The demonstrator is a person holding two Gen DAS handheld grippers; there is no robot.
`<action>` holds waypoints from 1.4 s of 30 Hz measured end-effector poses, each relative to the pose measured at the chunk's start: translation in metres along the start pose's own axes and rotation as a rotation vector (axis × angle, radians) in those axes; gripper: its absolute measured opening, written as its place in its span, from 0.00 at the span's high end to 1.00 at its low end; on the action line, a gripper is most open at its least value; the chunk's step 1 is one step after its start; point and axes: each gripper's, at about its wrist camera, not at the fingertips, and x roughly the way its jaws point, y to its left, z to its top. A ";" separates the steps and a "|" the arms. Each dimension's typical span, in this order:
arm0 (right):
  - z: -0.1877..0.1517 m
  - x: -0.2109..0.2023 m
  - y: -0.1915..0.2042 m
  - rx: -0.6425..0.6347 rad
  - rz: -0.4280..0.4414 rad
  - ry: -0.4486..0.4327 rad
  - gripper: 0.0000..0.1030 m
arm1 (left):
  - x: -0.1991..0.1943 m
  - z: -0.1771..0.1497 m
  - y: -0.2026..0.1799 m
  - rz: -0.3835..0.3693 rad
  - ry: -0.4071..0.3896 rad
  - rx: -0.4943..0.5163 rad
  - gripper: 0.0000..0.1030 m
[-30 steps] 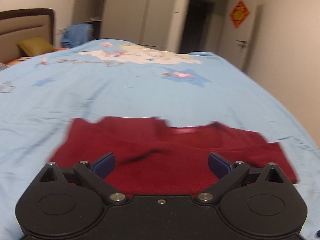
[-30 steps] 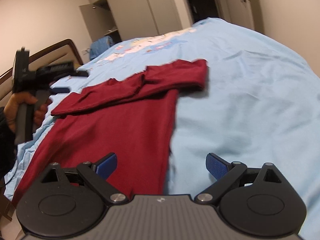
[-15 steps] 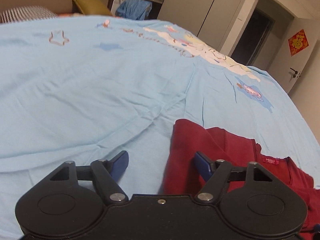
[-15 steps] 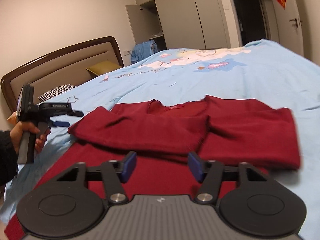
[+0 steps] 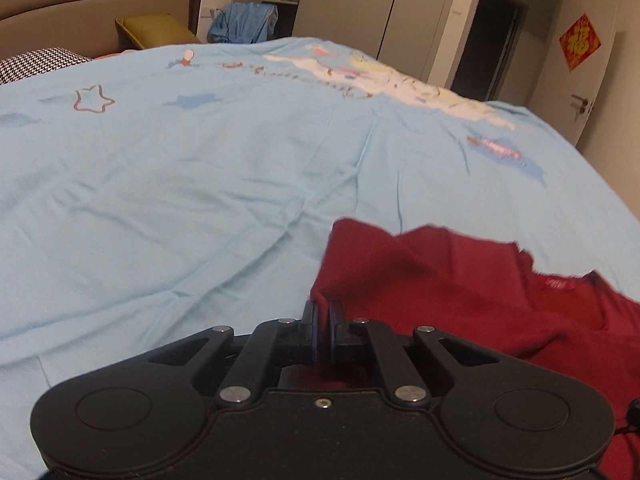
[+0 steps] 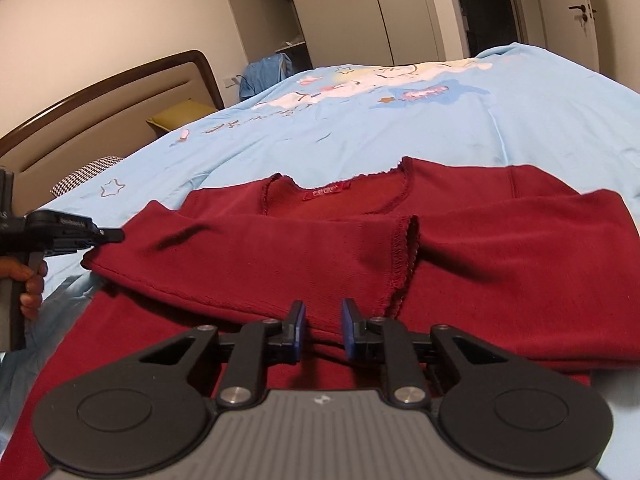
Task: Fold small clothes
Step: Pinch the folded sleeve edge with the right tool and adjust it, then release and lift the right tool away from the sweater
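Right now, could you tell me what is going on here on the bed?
A person is folding a dark red top laid on a light blue bedspread, using a handheld gripper in each hand. Both sleeves already lie folded across the chest. The left gripper is pinched on the fabric's edge at the garment's left side. The right gripper, jaws narrowly apart, sits over the lower edge of the folded sleeve without clamping anything.

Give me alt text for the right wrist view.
A dark red top lies on a light blue bedsheet, both sleeves folded across its chest. The right gripper hovers over it, jaws partly open; the left gripper meets its left edge.
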 end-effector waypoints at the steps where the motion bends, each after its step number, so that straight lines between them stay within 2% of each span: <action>1: -0.001 -0.001 0.000 -0.002 -0.003 -0.001 0.80 | 0.000 -0.001 0.001 0.001 -0.003 -0.004 0.93; 3: -0.001 -0.006 0.002 -0.022 -0.014 -0.005 0.80 | -0.006 0.000 0.003 0.001 -0.009 -0.020 0.84; 5: -0.002 -0.014 0.004 -0.043 -0.017 -0.012 0.78 | -0.015 0.001 0.005 -0.001 -0.017 -0.029 0.66; 9: -0.012 -0.040 0.007 -0.082 -0.017 -0.023 0.56 | -0.045 -0.005 0.006 -0.003 -0.048 -0.005 0.49; 11: -0.020 -0.057 0.008 -0.101 -0.026 -0.023 0.51 | -0.064 -0.014 0.005 0.001 -0.064 0.021 0.35; 14: -0.039 -0.086 0.010 -0.118 -0.039 -0.013 0.37 | -0.093 -0.033 0.005 0.000 -0.072 0.060 0.25; 16: -0.055 -0.107 0.013 -0.142 -0.050 0.002 0.27 | -0.110 -0.049 0.004 -0.013 -0.067 0.083 0.22; 19: -0.078 -0.135 0.017 -0.183 -0.068 0.027 0.18 | -0.131 -0.072 0.004 -0.003 -0.044 0.112 0.18; 21: -0.092 -0.154 0.021 -0.203 -0.081 0.038 0.15 | -0.144 -0.087 0.003 -0.005 -0.036 0.119 0.16; 25: -0.114 -0.188 0.029 -0.239 -0.096 0.033 0.07 | -0.173 -0.120 -0.002 -0.014 -0.038 0.133 0.03; 27: -0.124 -0.201 0.033 -0.268 -0.102 0.033 0.04 | -0.186 -0.136 -0.007 -0.019 -0.038 0.164 0.02; 34: -0.156 -0.229 0.043 -0.375 -0.126 0.072 0.01 | -0.219 -0.183 -0.016 -0.021 -0.009 0.226 0.01; 42: -0.190 -0.248 0.061 -0.512 -0.151 0.107 0.01 | -0.243 -0.218 -0.023 -0.021 0.013 0.270 0.01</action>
